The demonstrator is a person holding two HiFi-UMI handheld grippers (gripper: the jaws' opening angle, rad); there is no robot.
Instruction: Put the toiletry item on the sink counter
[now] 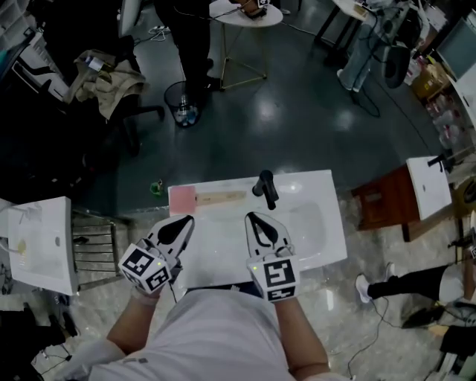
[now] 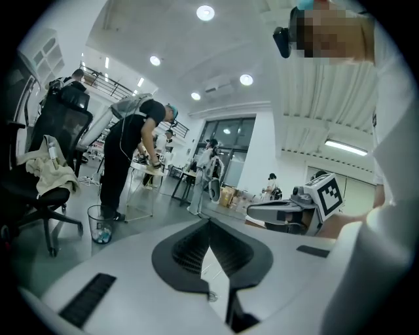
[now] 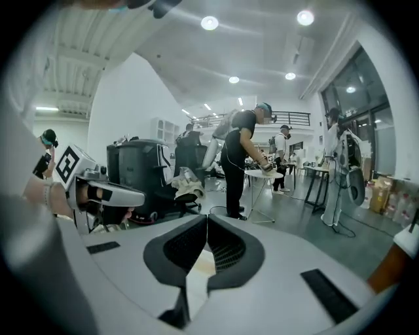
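A long tan toiletry item (image 1: 221, 198) lies on the back left of the white sink counter (image 1: 327, 238), beside a pink square pad (image 1: 182, 199). Both grippers hover over the counter's near edge, pointing toward the back. My left gripper (image 1: 187, 219) sits just in front of the pink pad, its jaws together with nothing between them (image 2: 209, 221). My right gripper (image 1: 251, 216) is near the basin's middle, also shut and empty (image 3: 207, 216). Each gripper shows sideways in the other's view: the right gripper (image 2: 288, 212) and the left gripper (image 3: 111, 193).
A black faucet (image 1: 265, 188) stands at the counter's back, right of the tan item. Another white sink (image 1: 37, 242) is at the left, a brown cabinet (image 1: 387, 201) at the right. Beyond are a wire bin (image 1: 182, 104), an office chair (image 1: 104, 85), a round table (image 1: 245, 15) and standing people.
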